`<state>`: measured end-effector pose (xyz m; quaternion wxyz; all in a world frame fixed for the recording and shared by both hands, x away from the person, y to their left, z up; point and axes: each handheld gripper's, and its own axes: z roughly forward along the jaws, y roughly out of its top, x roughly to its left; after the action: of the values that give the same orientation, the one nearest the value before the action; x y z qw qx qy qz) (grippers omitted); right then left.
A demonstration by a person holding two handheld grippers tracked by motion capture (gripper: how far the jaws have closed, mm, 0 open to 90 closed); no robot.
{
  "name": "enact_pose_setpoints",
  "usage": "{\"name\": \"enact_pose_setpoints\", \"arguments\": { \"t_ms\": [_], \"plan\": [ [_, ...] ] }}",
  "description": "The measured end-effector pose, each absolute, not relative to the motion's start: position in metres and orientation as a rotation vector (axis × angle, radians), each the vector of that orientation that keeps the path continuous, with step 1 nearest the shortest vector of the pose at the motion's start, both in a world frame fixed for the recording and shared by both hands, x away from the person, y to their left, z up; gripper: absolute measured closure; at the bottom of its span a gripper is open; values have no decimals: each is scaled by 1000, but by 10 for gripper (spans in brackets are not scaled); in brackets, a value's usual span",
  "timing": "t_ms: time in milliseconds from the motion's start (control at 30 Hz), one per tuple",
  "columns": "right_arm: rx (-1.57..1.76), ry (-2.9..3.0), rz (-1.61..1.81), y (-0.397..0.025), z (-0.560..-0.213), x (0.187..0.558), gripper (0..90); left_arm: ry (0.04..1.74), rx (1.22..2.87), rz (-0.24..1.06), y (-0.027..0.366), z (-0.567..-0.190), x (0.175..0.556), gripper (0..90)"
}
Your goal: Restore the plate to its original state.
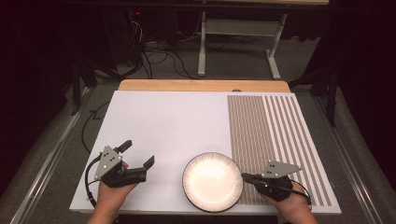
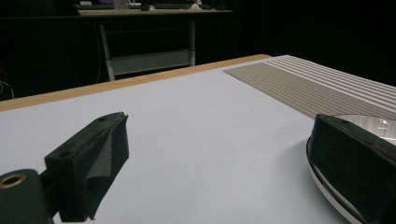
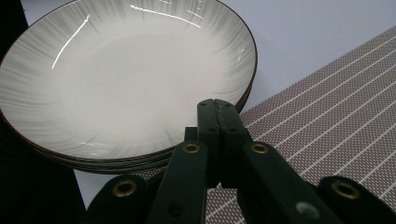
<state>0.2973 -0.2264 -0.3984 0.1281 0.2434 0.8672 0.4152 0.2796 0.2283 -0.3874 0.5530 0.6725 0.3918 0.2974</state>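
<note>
Right tool [image 1: 244, 177] at near edge of table [image 1: 159, 121], jaws pressed together, nothing between them, tips just beside right rim of plates [image 1: 212, 181]. In right gripper view, plates [image 3: 126, 79] form stack, lower rims visible under top one. Left tool [image 1: 138, 155] left of stack, jaws spread wide, empty. Stack partly overlaps striped mat [image 1: 275, 135]. Farther off, white frame [image 1: 240, 42] on floor.
</note>
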Motion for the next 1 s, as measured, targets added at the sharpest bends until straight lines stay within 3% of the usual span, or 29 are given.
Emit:
{"name": "enact_pose_setpoints", "arguments": {
  "t_ms": [233, 367, 833, 1000],
  "plan": [
    [739, 2478, 1227, -231, -396, 298, 900, 927, 1591, 707, 229, -387, 279, 57],
    [785, 2431, 1230, -238, -393, 299, 851, 926, 1596, 709, 228, -387, 279, 58],
    [999, 2136, 1330, -270, -381, 300, 553, 920, 1610, 701, 227, -388, 280, 55],
    [1032, 2061, 1342, -278, -378, 299, 398, 919, 1612, 699, 226, -388, 280, 52]
  ]
}}
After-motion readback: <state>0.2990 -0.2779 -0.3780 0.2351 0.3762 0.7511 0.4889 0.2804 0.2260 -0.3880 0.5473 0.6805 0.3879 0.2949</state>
